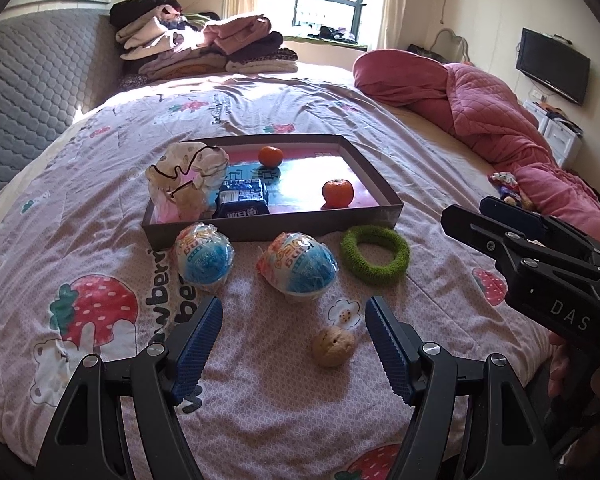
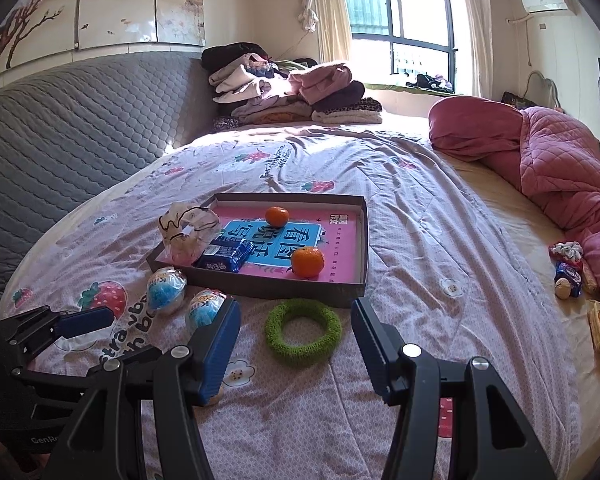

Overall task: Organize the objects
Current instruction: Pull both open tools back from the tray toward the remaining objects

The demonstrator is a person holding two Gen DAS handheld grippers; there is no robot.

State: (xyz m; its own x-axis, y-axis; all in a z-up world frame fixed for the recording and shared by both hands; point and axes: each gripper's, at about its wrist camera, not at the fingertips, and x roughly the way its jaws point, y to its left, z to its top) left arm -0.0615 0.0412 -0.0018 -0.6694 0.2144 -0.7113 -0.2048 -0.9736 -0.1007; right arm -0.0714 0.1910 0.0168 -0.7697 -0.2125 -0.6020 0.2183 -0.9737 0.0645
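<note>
Hovering wide open and empty, the left tool (image 1: pixel 294 334) should descend straight over the wrapped egg toy (image 1: pixel 298 266) lying just ahead between its fingers, near the tray (image 1: pixel 276 226).

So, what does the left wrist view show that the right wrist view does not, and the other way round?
Only the left wrist view shows the walnut on the bedsheet. Only the right wrist view shows the painted wall panel. Both show the box tray, two oranges inside it, the green ring, two wrapped balls, and both open grippers: left gripper, right gripper.
</note>
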